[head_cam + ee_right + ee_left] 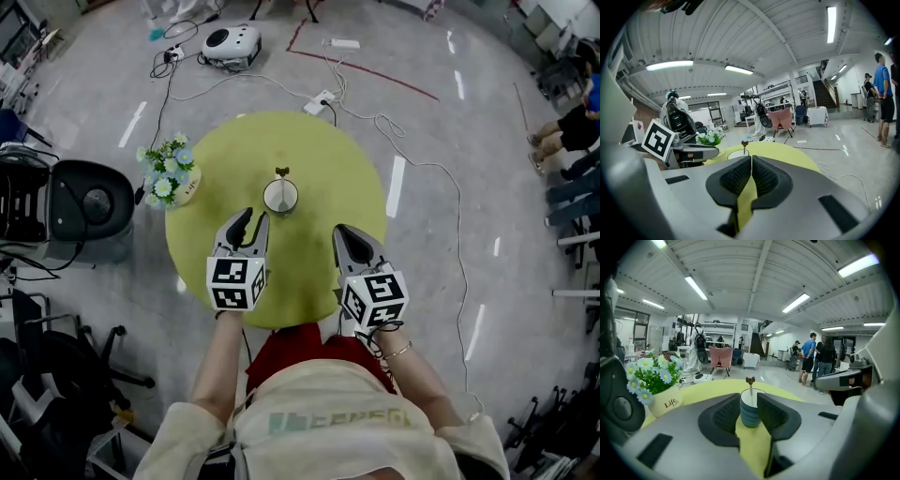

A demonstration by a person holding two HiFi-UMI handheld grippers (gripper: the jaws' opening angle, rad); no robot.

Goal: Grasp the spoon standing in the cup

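Left gripper ajar, right gripper closed

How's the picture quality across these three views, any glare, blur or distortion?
Head view: even light, the cup sharp, white glare streaks on the floor, edges bent by the wide lens. Left gripper view: fisheye curve, dark corners, a ceiling light blown out, the cup crisp. Right gripper view: same curve and dark rim, a light strip glaring.

Grey glossy floor; ribbed white ceiling with strip lights; pink chair far back.
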